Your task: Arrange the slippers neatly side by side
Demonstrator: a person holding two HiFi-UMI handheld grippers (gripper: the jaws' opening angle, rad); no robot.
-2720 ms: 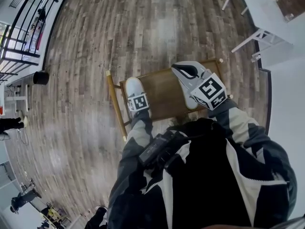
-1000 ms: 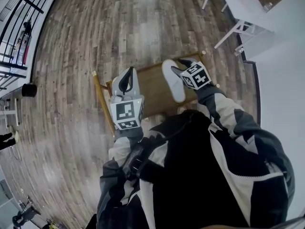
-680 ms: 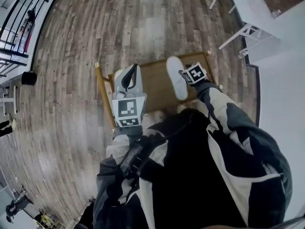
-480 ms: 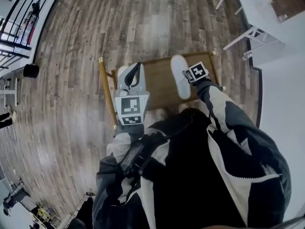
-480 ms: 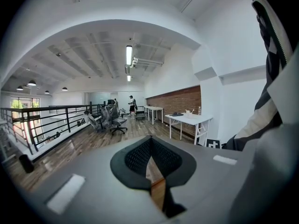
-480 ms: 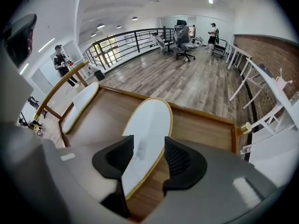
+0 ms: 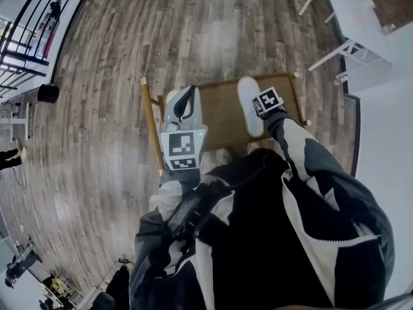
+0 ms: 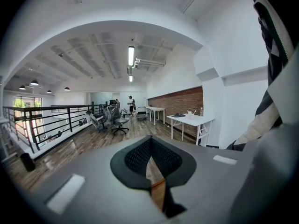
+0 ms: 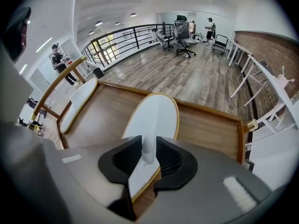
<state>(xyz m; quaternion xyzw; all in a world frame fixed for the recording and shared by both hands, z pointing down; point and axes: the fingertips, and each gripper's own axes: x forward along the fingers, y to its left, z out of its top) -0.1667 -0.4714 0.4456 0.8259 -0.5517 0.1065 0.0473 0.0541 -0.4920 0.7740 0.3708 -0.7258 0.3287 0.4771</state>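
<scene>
Right gripper view | wooden tray: near slipper; far slipper, seemingly inside

Black jacket, cream-panelled sleeves

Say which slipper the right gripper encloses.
The right-hand slipper: the jaws of the right gripper have just been closing on it; the left-hand slipper lies free.

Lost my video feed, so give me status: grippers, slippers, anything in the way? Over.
Left gripper shut, empty. Right gripper: jaws just closing on upper of right slipper. Left slipper apart, at left edge of wooden tray. Bare wood between them.
</scene>
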